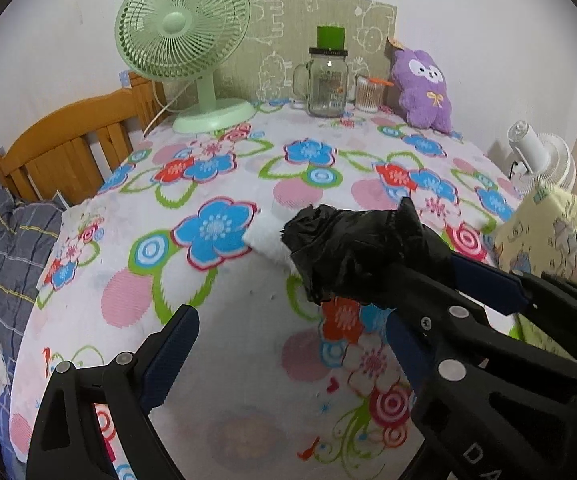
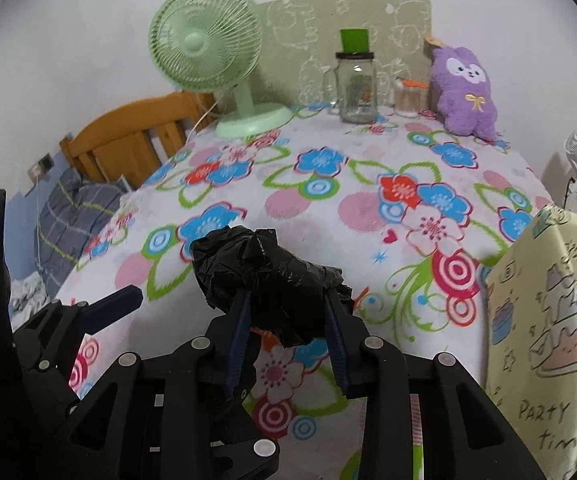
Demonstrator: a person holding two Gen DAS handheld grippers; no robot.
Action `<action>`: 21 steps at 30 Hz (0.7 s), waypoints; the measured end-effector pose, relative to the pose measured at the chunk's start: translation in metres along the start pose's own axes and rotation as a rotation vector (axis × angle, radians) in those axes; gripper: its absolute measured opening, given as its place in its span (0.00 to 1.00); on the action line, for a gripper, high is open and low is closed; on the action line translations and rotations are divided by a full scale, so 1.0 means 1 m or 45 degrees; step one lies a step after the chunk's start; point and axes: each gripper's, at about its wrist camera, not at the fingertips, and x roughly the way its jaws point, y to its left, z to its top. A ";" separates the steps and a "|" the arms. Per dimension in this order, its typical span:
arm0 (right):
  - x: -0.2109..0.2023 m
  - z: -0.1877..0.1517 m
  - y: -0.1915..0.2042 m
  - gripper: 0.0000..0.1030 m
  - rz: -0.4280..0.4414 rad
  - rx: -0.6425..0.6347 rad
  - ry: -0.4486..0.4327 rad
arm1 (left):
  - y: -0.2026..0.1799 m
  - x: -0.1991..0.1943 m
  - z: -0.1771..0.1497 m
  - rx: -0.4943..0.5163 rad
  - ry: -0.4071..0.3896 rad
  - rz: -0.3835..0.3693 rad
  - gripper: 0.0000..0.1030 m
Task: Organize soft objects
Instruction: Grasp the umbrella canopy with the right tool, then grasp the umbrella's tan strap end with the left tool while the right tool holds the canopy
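Note:
A crumpled black plastic bag (image 2: pixel 272 276) is clamped between the blue pads of my right gripper (image 2: pixel 288 300), which is shut on it over the flowered tablecloth (image 2: pixel 328 208). In the left wrist view the same bag (image 1: pixel 368 252) comes in from the right with my right gripper (image 1: pixel 428 270), and a white fluffy piece (image 1: pixel 266 246) shows at its far end. My left gripper (image 1: pixel 288 336) stands open just below the bag with nothing between its fingers; one of its fingers (image 2: pixel 116 304) shows at the left of the right wrist view. A purple plush toy (image 1: pixel 424 88) leans at the back right.
A green desk fan (image 1: pixel 184 40), a glass jar with a green cap (image 1: pixel 326 80) and a cup of cotton swabs (image 1: pixel 369 94) stand along the back. A yellow printed gift bag (image 2: pixel 548 320) stands at the right edge. A wooden headboard (image 1: pixel 68 148) and bedding lie left.

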 end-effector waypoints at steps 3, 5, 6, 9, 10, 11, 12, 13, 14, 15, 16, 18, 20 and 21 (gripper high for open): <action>0.001 0.007 -0.006 0.37 -0.005 0.041 -0.005 | -0.003 0.001 0.009 -0.007 -0.013 0.000 0.93; 0.000 0.011 -0.009 0.37 -0.007 0.058 -0.019 | -0.004 0.002 0.014 -0.009 -0.019 0.002 0.93; -0.001 0.014 -0.011 0.37 -0.020 0.071 -0.034 | -0.005 0.003 0.016 -0.009 -0.021 0.007 0.93; 0.002 0.020 -0.017 0.37 -0.045 0.117 -0.048 | -0.009 0.008 0.023 -0.003 -0.026 0.020 0.93; 0.004 0.021 -0.019 0.37 -0.052 0.130 -0.049 | -0.010 0.010 0.026 -0.001 -0.025 0.024 0.93; 0.006 0.023 -0.022 0.37 -0.066 0.153 -0.051 | -0.010 0.012 0.027 -0.002 -0.023 0.028 0.92; 0.007 0.023 -0.024 0.37 -0.075 0.163 -0.054 | -0.011 0.016 0.029 -0.004 -0.018 0.034 0.92; 0.009 0.024 -0.026 0.37 -0.088 0.176 -0.056 | -0.011 0.019 0.031 -0.007 -0.011 0.035 0.91; 0.011 0.025 -0.028 0.37 -0.097 0.186 -0.059 | -0.011 0.022 0.032 -0.012 -0.001 0.036 0.88; 0.013 0.026 -0.029 0.37 -0.103 0.195 -0.060 | -0.010 0.026 0.033 -0.020 0.012 0.034 0.86; 0.015 0.026 -0.031 0.37 -0.105 0.204 -0.057 | -0.010 0.029 0.034 -0.026 0.019 0.031 0.85; 0.019 0.027 -0.033 0.37 -0.110 0.213 -0.052 | -0.010 0.034 0.034 -0.035 0.036 0.032 0.85; 0.023 0.027 -0.034 0.37 -0.120 0.218 -0.050 | -0.010 0.039 0.035 -0.042 0.048 0.032 0.84; 0.026 0.028 -0.035 0.37 -0.124 0.224 -0.047 | -0.010 0.042 0.036 -0.046 0.055 0.032 0.83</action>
